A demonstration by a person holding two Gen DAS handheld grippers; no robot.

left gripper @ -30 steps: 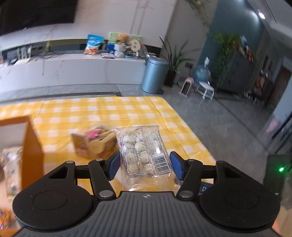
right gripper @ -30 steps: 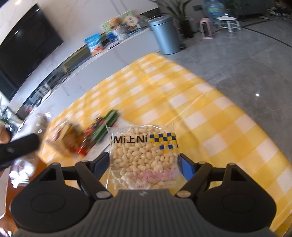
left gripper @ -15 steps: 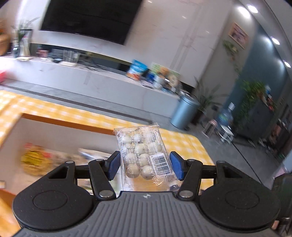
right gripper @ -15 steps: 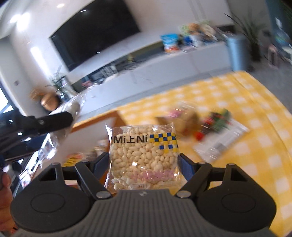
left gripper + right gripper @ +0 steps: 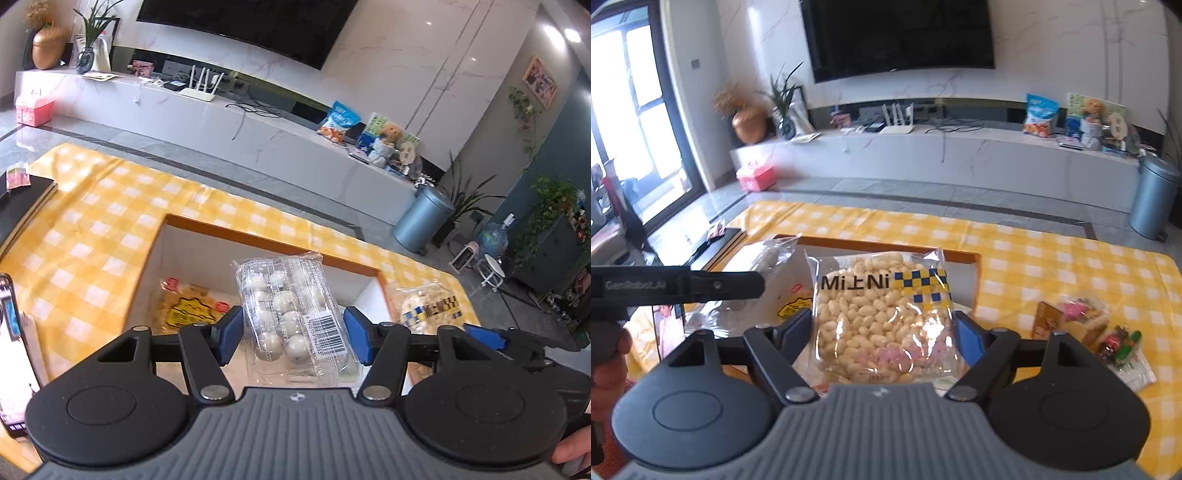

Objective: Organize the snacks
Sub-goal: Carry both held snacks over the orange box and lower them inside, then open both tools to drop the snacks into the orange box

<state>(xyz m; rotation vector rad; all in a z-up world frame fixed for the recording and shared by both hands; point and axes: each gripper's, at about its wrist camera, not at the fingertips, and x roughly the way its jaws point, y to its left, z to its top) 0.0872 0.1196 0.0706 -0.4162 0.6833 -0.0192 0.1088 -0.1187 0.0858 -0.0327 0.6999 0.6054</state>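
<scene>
Above the wooden box (image 5: 266, 242), left gripper (image 5: 293, 334) clamping clear pack of white balls (image 5: 291, 314), right gripper (image 5: 884, 332) clamping puffed-snack bag (image 5: 882, 317).

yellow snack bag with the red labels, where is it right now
The yellow snack bag lies inside the white box on the checkered table, at the box's left side in the left wrist view, just left of the egg pack held by the left gripper.

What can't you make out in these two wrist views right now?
- Box floor: left wrist view, mostly hidden behind the egg pack in the left tongs.
- Snacks on the cloth: right wrist view, blurred, labels unreadable.
- Yellow bag: right wrist view, covered by the puffed snack bag in the right tongs.
</scene>
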